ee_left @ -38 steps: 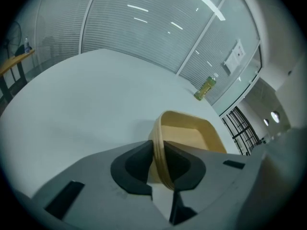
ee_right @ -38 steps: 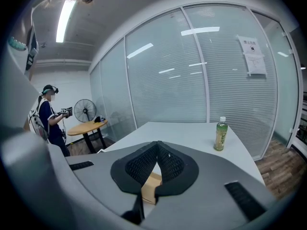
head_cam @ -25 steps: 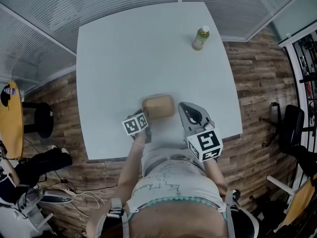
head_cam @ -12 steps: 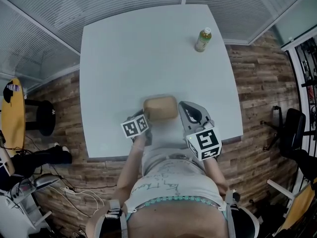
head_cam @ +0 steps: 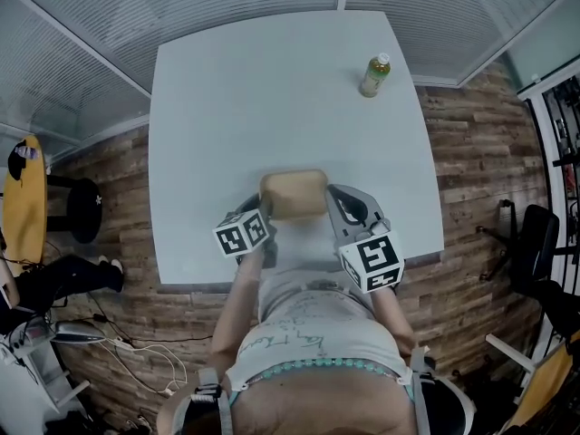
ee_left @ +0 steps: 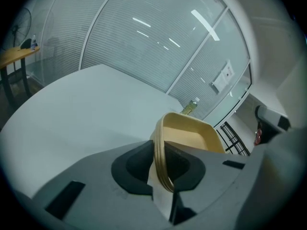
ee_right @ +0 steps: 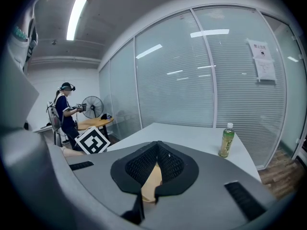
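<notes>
Glass walls with blinds close off the room, and a white table (head_cam: 272, 89) stands on a wood-plank floor.

Between the two claws, over the table's near edge, sits a tan tray (head_cam: 294, 194). Its open side faces up and its long axis runs across from one claw to the other. Whether it rests on the table or hangs just above it cannot be told.

The left claw (head_cam: 261, 212) has its jaws drawn in on the tray's left rim. In the left gripper view the rim stands on edge between the dark pads of that claw (ee_left: 160, 164), and the tray's hollow (ee_left: 189, 135) stretches away beyond and to the right of them.

The right claw (head_cam: 333, 199) has its jaws nearly together on the tray's right rim. In the right gripper view only a tan sliver of the tray (ee_right: 152, 181) shows between the ribbed pads of that claw (ee_right: 156, 169).

A green bottle (head_cam: 375, 75) stands upright well ahead of the right claw, near the table's far right corner. Far off to that claw's left, behind the left claw's marker cube (ee_right: 93, 140), a person (ee_right: 64, 111) stands beside a fan (ee_right: 92, 107).
</notes>
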Tool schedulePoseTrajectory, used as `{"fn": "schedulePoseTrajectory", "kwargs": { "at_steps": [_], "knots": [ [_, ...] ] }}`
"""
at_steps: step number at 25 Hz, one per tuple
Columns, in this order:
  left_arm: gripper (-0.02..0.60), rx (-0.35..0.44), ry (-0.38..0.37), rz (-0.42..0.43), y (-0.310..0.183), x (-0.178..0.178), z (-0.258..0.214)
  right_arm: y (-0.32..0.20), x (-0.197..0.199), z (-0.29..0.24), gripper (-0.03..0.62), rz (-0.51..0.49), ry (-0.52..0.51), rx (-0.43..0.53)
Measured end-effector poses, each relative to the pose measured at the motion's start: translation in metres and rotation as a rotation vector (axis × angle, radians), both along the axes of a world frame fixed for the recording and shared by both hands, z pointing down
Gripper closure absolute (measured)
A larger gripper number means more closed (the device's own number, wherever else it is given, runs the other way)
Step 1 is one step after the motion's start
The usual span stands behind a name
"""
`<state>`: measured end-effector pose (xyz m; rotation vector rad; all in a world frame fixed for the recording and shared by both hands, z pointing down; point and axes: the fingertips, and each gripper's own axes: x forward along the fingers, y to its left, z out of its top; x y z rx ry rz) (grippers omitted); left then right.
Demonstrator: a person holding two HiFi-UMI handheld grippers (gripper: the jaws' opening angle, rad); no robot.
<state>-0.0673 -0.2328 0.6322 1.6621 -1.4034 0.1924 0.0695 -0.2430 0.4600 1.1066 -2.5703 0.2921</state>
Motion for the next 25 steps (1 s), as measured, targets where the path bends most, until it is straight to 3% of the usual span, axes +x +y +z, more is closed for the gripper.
{"fn": "schedulePoseTrajectory", "kwargs": {
  "at_steps": [7,15,25],
  "knots": [
    [0.545,0.085,0.046,-0.017,-0.008,0.0,-0.041,-0.001,0.001,0.0,0.594,-0.008,0.005,0.019],
    [0.546,0.19,-0.016,-0.016,-0.017,-0.003,-0.083,-0.003,-0.002,-0.005,0.594,-0.023,-0.005,0.03],
    [0.546,0.265,-0.083,-0.013,-0.022,-0.007,-0.112,-0.004,-0.008,-0.014,0.594,-0.045,-0.023,0.043]
  ]
}}
